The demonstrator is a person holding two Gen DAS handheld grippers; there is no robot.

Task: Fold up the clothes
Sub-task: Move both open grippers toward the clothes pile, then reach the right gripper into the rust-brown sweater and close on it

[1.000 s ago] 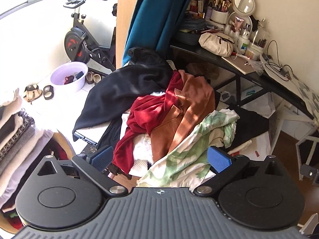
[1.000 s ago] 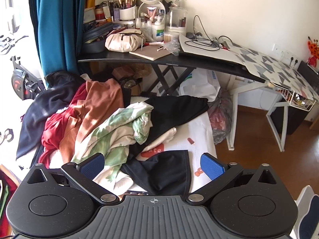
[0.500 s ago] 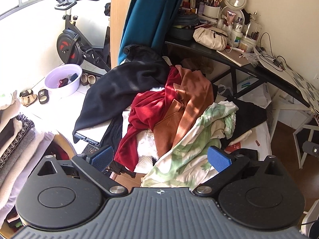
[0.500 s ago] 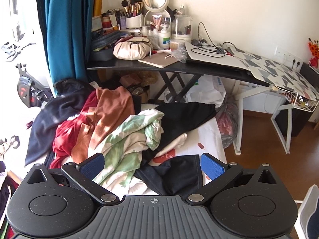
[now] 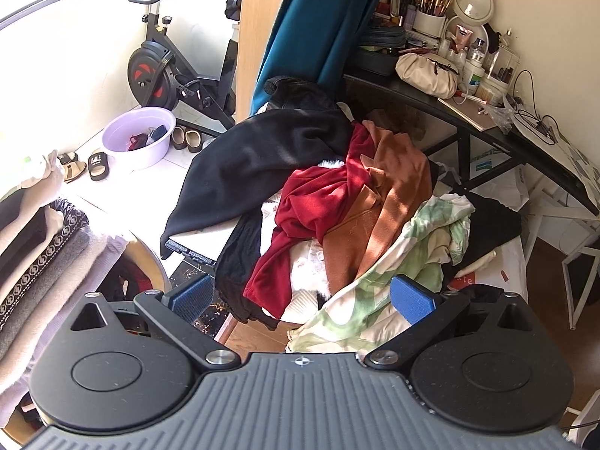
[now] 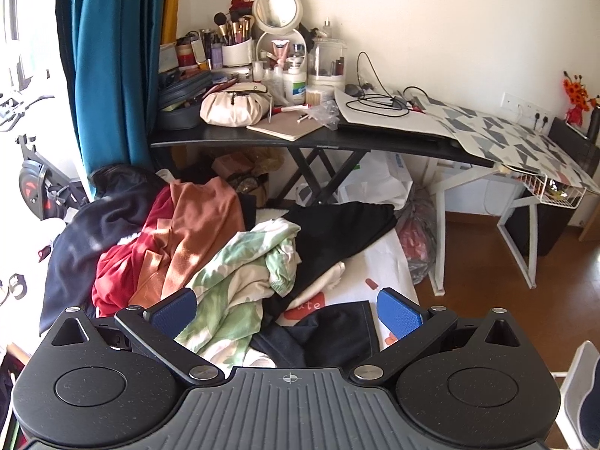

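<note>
The left claw point(image 5: 303, 298) and right claw point(image 6: 287, 309) both gape wide, gripping nothing, above the near edge of the clothes heap. A green-and-cream garment point(image 6: 240, 281) lies between them, the red one point(image 5: 311, 206) and rust one point(image 5: 390, 195) beyond. Since a second ago, both claws have drawn back slightly, widening the view.

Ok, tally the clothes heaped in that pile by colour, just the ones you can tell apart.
Black: 3, the big black garment, the black piece and the dark piece nearest.
Red: 1, red garment.
Orange-brown: 1, orange garment.
Green and cream print: 1, printed garment.
Total: 6 at least; white fabric underneath unclear.
</note>
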